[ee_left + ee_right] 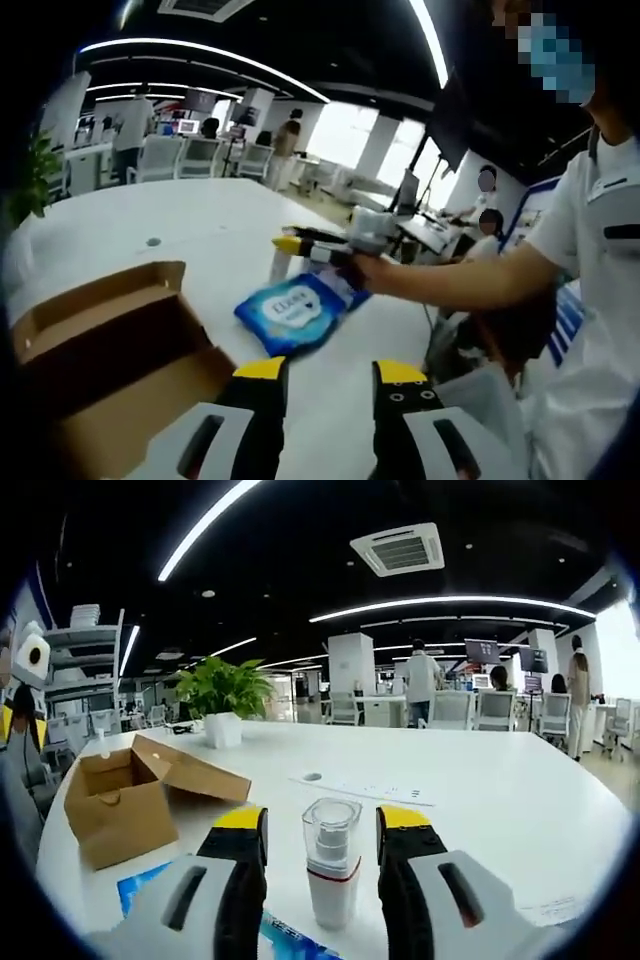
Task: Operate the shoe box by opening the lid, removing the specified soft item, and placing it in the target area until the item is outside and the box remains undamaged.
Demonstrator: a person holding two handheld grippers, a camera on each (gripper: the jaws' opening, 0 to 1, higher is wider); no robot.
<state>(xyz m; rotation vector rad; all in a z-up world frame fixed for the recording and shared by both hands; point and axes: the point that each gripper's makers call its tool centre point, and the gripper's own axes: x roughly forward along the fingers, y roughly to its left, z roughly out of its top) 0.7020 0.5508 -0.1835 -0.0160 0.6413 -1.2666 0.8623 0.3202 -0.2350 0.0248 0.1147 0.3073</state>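
A blue soft pack (297,310) with white lettering lies flat on the white desk (180,215), just ahead of the left gripper (330,372), whose jaws stand parted and empty. The right gripper (312,820) holds wide jaws either side of a small bottle (331,872). The cardboard shoe box (118,805) sits open.

The left gripper (330,375) was seen in the left gripper view with its two yellow-tipped jaws held apart, nothing being gripped between them. Ahead of it and to its right, the right gripper (300,243) was reached in from the right, carried at the end of the person's outstretched bare forearm (460,280), a white short sleeve being seen above the elbow. In the right gripper view, the right gripper (322,825) was shown with its jaws spread wide, neither jaw being pressed against anything.
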